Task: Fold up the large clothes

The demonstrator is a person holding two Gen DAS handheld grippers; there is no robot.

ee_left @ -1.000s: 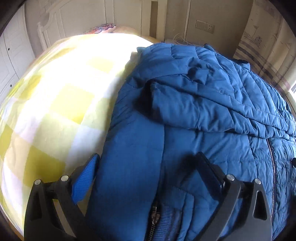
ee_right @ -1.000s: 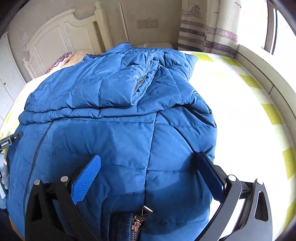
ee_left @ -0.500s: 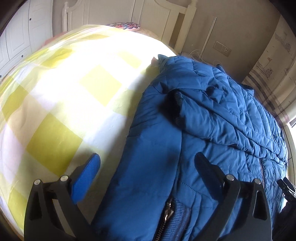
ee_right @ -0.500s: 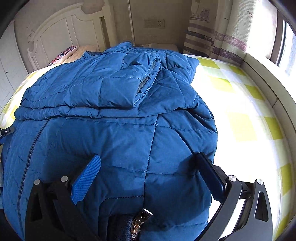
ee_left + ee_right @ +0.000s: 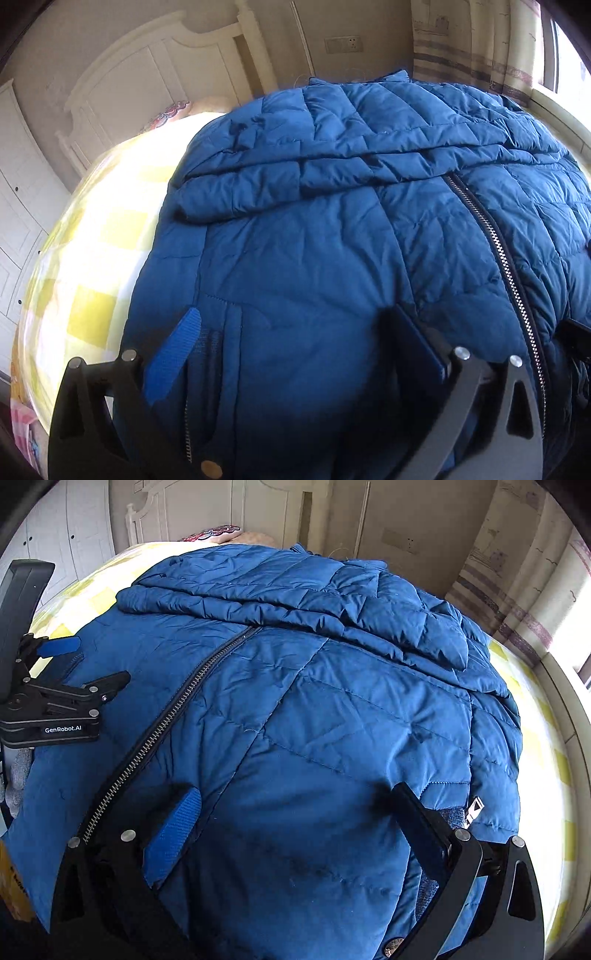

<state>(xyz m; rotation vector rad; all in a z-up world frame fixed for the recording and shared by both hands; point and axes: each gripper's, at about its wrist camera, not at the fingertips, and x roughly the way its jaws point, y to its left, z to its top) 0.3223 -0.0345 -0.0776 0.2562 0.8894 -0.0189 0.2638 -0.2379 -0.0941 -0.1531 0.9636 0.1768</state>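
Left wrist view: the left gripper stands wide, empty, low over the hem of the blue down jacket. It has swung inward from the jacket's edge; the checked bedsheet now lies off its left finger, the zipper beyond its right.

Right wrist view: the right gripper, likewise wide and empty, has shifted so the zipper runs ahead-left. Sleeves lie folded across ahead. Judgement: both are positioned at the hem for the bottom fold.
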